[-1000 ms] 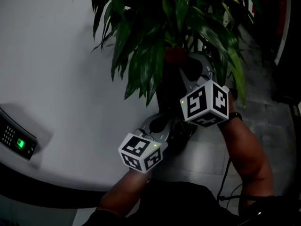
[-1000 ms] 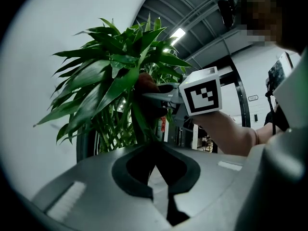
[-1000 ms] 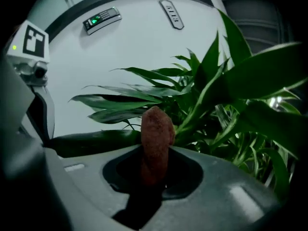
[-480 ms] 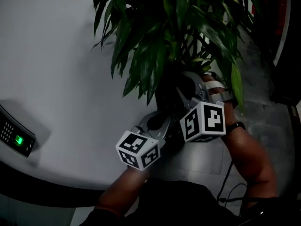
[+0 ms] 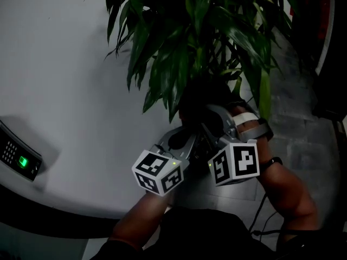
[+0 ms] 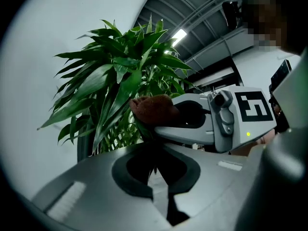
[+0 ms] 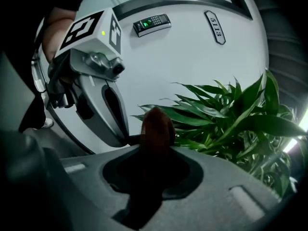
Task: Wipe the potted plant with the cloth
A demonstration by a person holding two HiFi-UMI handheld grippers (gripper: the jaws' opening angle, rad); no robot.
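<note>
Head: we look steeply down, close over the plant [image 5: 179,53] | gripper views: low, seemingly level, facing each other | all share that plant

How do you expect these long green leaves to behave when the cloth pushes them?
The leaves look long, thin and drooping, so probably floppy, bending away. The cloth in the right gripper looks soft, so tearing seems unlikely.

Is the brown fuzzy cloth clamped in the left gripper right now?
No, the brown fuzzy cloth is pinched between the jaws of the right gripper, next to the green leafy plant.
</note>
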